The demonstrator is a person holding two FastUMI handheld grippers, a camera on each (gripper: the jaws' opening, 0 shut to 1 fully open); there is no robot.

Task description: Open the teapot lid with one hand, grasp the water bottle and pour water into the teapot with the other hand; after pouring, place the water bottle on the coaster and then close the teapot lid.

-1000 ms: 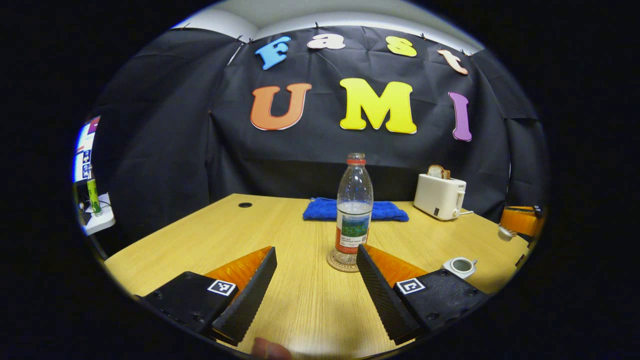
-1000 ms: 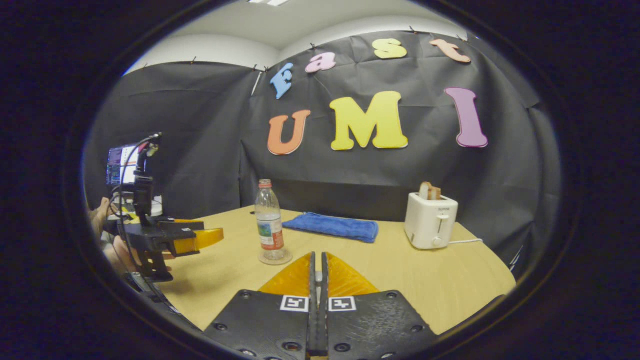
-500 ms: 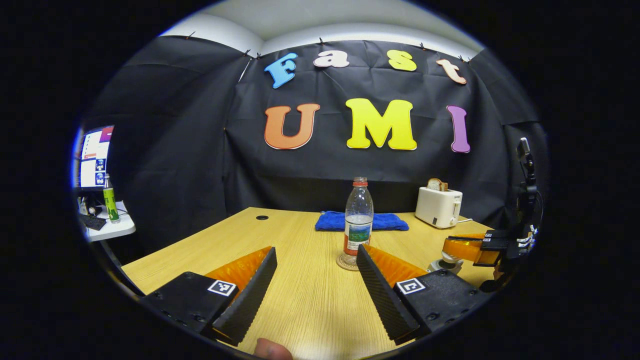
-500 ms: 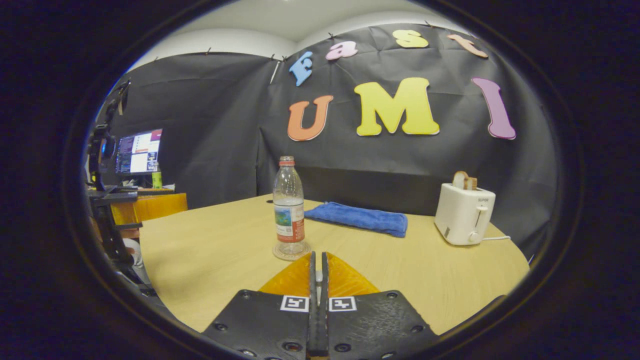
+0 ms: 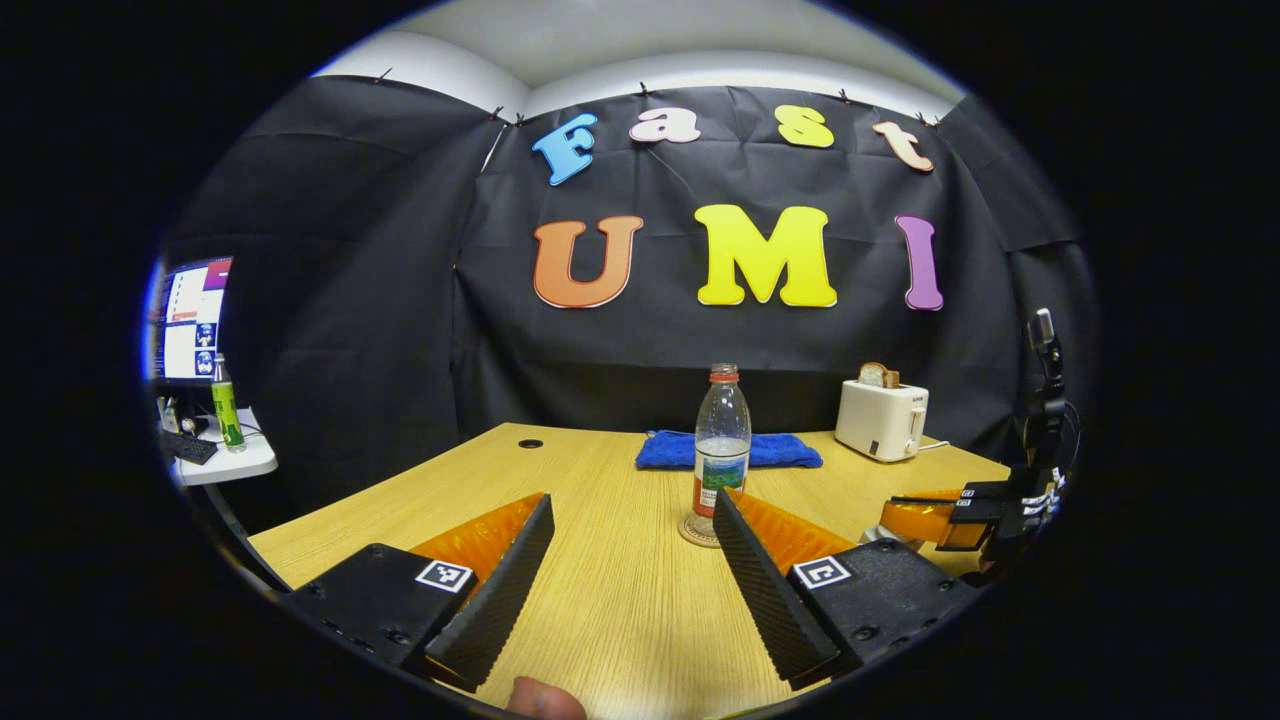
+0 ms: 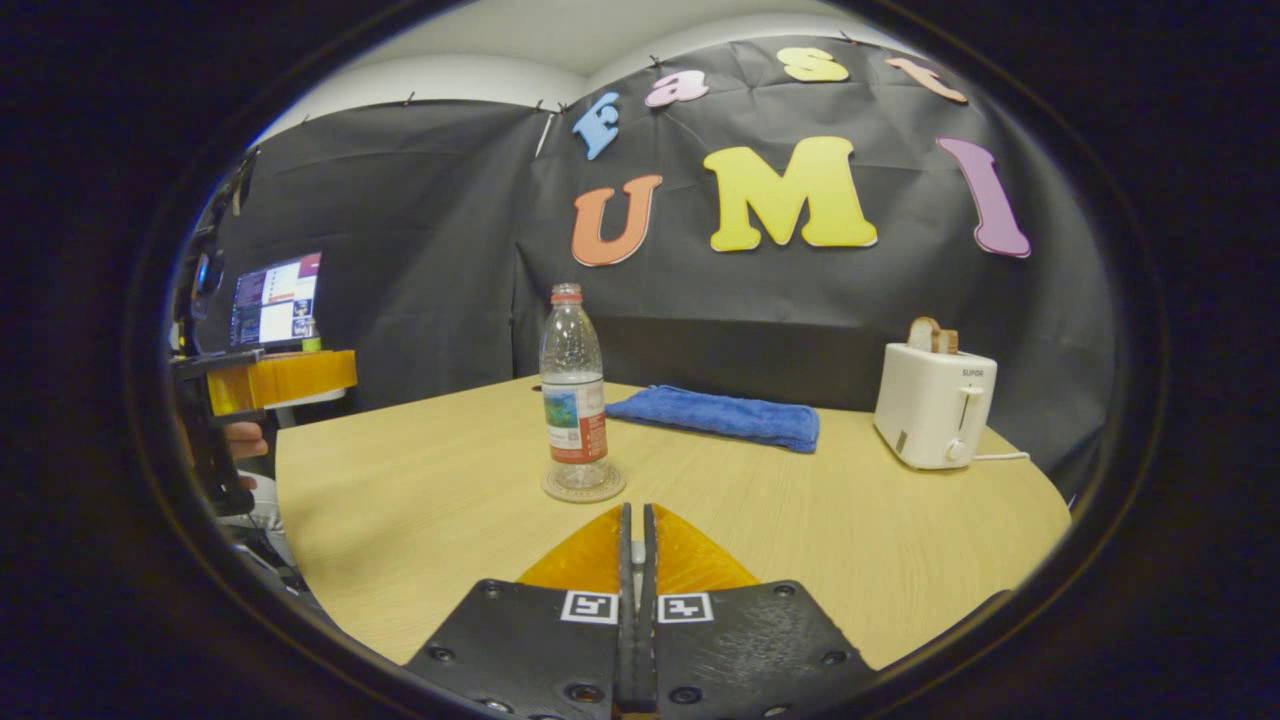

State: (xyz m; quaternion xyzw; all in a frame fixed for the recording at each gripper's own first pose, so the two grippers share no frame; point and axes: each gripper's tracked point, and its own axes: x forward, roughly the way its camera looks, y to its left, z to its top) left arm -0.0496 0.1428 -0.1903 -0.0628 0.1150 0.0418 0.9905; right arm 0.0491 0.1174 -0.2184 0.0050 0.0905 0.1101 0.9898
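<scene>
left gripper [image 5: 620, 570] fingers spread wide, right gripper [image 6: 636, 545] fingers pressed together, both level

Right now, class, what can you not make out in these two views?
Teapot: left gripper view, hidden behind a finger of the left gripper and the right gripper.
Pale bit pinched in the right gripper: right gripper view, too small to identify.
Water bottle's label: both views, too small.

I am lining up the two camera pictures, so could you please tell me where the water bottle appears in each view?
Left gripper view: the water bottle stands just right of centre, on its coaster.
Right gripper view: the water bottle stands left of centre.
Shared landmark: the blue towel lies behind it.
</scene>
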